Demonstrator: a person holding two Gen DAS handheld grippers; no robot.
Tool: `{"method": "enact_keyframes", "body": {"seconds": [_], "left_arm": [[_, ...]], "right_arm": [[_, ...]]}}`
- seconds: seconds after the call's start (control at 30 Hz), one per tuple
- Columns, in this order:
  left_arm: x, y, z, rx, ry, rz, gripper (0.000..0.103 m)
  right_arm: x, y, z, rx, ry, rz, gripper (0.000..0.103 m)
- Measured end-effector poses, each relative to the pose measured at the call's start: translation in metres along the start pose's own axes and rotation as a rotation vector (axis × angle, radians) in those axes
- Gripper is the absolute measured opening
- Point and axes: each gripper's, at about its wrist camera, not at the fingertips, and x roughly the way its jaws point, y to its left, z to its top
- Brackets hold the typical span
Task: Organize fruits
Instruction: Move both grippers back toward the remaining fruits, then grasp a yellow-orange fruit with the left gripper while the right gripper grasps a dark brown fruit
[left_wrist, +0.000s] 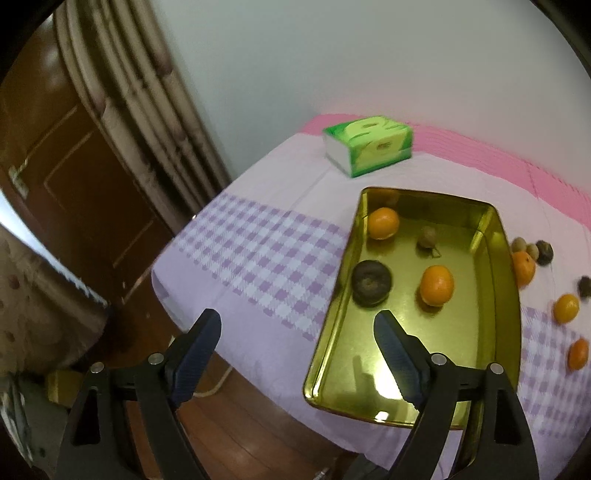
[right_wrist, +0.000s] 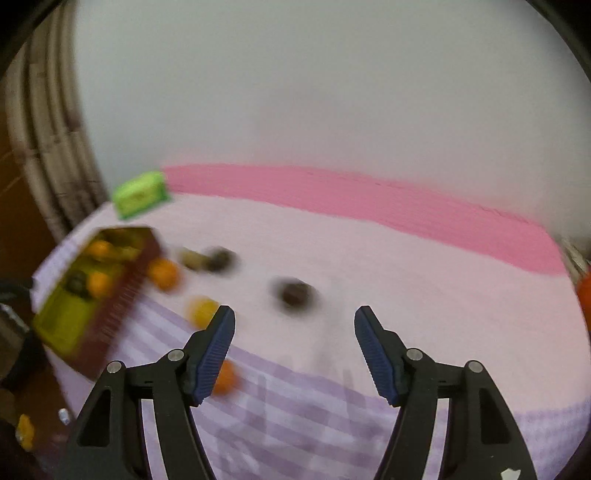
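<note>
Lying in the gold tray (left_wrist: 498, 258) are two oranges (left_wrist: 436, 285), a dark fruit (left_wrist: 371, 282) and a small brown one. Both the left gripper (left_wrist: 295, 332) and right gripper (right_wrist: 294, 325) stand apart, holding nothing. More oranges (left_wrist: 566, 308) lie on the checked cloth (left_wrist: 258, 258) right of the tray.

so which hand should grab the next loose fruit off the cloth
Probably right. The right gripper is open and empty, facing the dark fruit lying loose on the cloth just ahead of its fingers. The left gripper, also open and empty, hangs over the near end of the gold tray.

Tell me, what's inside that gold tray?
The gold tray holds two oranges, a dark round fruit and a small brownish one. A gripper finger hides part of the floor.
</note>
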Motion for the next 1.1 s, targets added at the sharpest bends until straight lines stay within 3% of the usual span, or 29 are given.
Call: {"method": "enact_keyframes", "body": {"seconds": [0.2, 0.37, 0.47, 0.6, 0.7, 0.87, 1.1], "left_arm": [[-0.032, -0.036, -0.003, 0.148, -0.107, -0.044, 0.085], [-0.065, -0.088, -0.008, 0.361, -0.185, -0.179, 0.085], [-0.079, -0.123, -0.004, 0.472, -0.198, -0.315, 0.085], [-0.075, -0.177, 0.013, 0.539, -0.108, -0.493, 0.085], [-0.054, -0.213, 0.028, 0.522, -0.008, -0.549, 0.082], [-0.006, -0.249, 0.039, 0.454, 0.186, -0.583, 0.071], [0.010, -0.275, 0.031, 0.502, 0.204, -0.572, 0.071]], "right_arm": [[0.013, -0.053, -0.037, 0.009, 0.073, -0.101, 0.065], [0.025, -0.080, -0.055, 0.062, 0.102, -0.121, 0.066], [0.032, -0.091, -0.062, 0.113, 0.111, -0.111, 0.069], [0.036, -0.093, -0.067, 0.139, 0.107, -0.093, 0.077], [0.035, -0.091, -0.067, 0.137, 0.106, -0.088, 0.079], [0.037, -0.090, -0.067, 0.140, 0.106, -0.070, 0.084], [0.038, -0.089, -0.067, 0.128, 0.113, -0.055, 0.092]]}}
